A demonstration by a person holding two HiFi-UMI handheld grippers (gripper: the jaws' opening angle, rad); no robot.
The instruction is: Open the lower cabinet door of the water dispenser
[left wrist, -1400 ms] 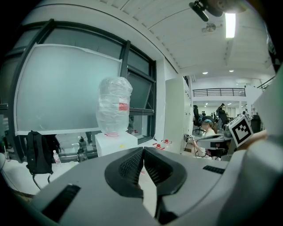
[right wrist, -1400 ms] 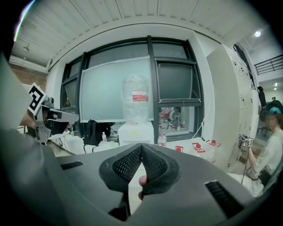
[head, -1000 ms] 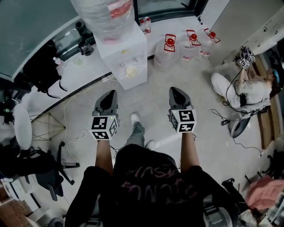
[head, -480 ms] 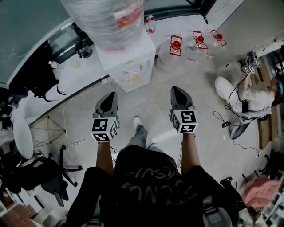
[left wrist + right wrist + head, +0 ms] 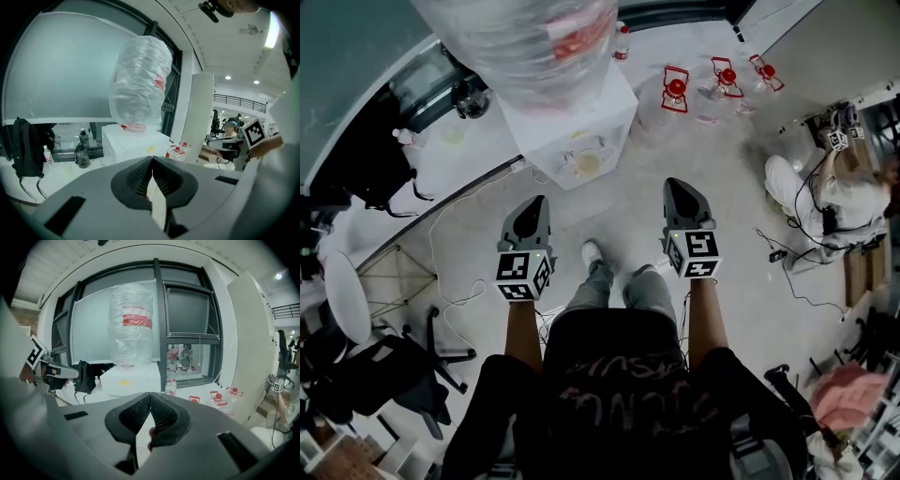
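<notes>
**Left hand-held gripper** (image 5: 532,204): dark grey, marker cube at its rear. Jaws clenched together, nothing between them.

**Right hand-held gripper** (image 5: 677,187): same build, likewise clenched and empty.

**White box-shaped water dispenser** (image 5: 572,127), carrying a plastic-wrapped clear bottle (image 5: 530,37): ahead of both grippers, nearer the left one, apart from each. Its lower cabinet door cannot be made out from above, and each gripper's own body covers it in the gripper views.

**Bare pale floor** (image 5: 619,202): open between the gripper tips and the dispenser's front edge.

**Clear water jugs with red caps** (image 5: 675,94): ahead and right of the right gripper, just beside the dispenser's right edge.

**Low white windowsill ledge** (image 5: 478,145): ahead and left of the left gripper. Its dark edge runs diagonally and bounds the floor on that side.
</notes>
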